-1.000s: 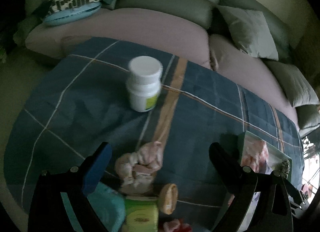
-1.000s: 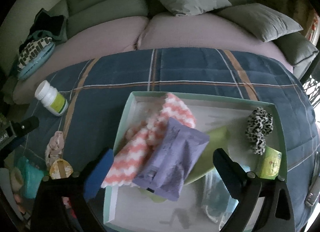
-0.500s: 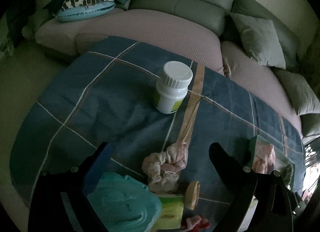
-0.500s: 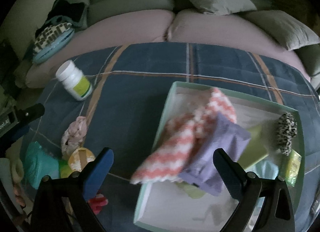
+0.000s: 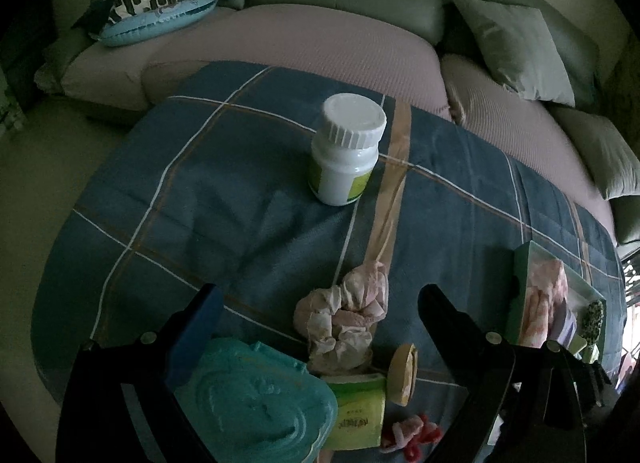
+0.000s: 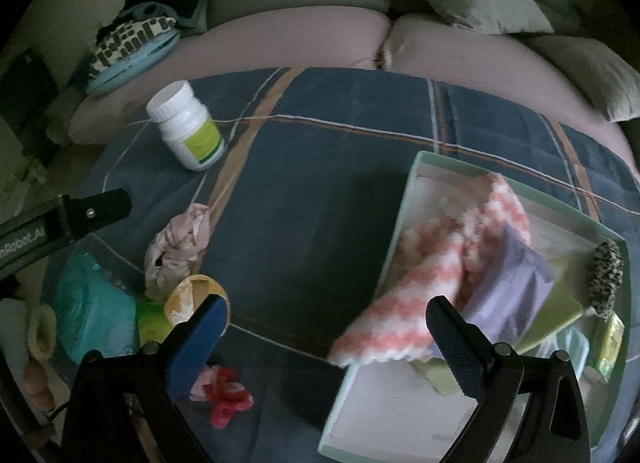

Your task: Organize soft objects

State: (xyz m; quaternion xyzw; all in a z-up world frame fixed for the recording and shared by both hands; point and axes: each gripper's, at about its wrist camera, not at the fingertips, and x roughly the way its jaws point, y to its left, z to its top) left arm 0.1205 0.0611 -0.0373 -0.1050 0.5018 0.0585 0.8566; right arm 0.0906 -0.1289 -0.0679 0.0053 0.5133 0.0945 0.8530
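Note:
My left gripper [image 5: 320,303] is open and hovers just above a crumpled pink scrunchie [image 5: 344,315] on the blue plaid blanket. Around the scrunchie lie a teal soft pack [image 5: 256,395], a green tissue pack [image 5: 356,411] and a red-pink hair tie [image 5: 412,431]. My right gripper [image 6: 328,311] is open and empty over the blanket, left of the pale green box [image 6: 400,231]. A pink-and-white striped towel [image 6: 452,255] hangs over the box's left wall. A purple pack [image 6: 512,279] and a leopard scrunchie [image 6: 606,275] lie inside.
A white pill bottle [image 5: 346,155] stands upright behind the scrunchie. A tape roll [image 6: 192,295] leans against the green pack. The sofa [image 5: 320,35] with grey cushions borders the far side of the blanket. One finger of the left gripper [image 6: 100,211] shows at the right view's left edge.
My right gripper has swung left, away from over the box toward the loose items. My left gripper has shifted left and back, so the teal pack came into its view.

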